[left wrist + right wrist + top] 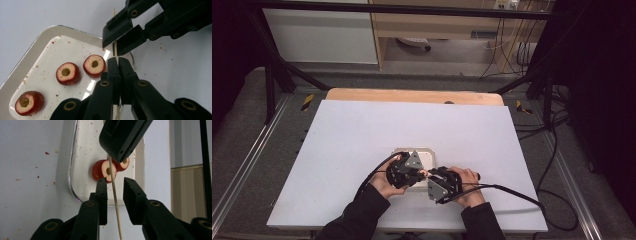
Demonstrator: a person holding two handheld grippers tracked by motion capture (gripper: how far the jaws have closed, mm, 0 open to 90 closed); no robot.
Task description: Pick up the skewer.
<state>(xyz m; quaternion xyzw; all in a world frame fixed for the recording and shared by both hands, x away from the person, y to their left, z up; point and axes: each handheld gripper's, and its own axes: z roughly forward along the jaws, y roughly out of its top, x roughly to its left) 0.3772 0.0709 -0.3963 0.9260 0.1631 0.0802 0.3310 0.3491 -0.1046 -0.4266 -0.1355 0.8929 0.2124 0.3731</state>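
**A:** Any writing to read?

**B:** I find none. My left gripper (117,62) is clenched on the wooden skewer (115,48), just over the tray's (30,50) edge. My right gripper (115,186) is released, jaws either side of the skewer.

**A:** Anything hidden?

**B:** The skewer's lower end is cut off. Three cored fruit slices (68,73) lie on the tray.

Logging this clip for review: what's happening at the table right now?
A person works two hand-held grippers over a white tray holding three cored red fruit slices. The left gripper is clamped on a thin wooden skewer. The right gripper has its jaws open around the same skewer, not yet closed. No slice is on the skewer; all three lie on the tray.
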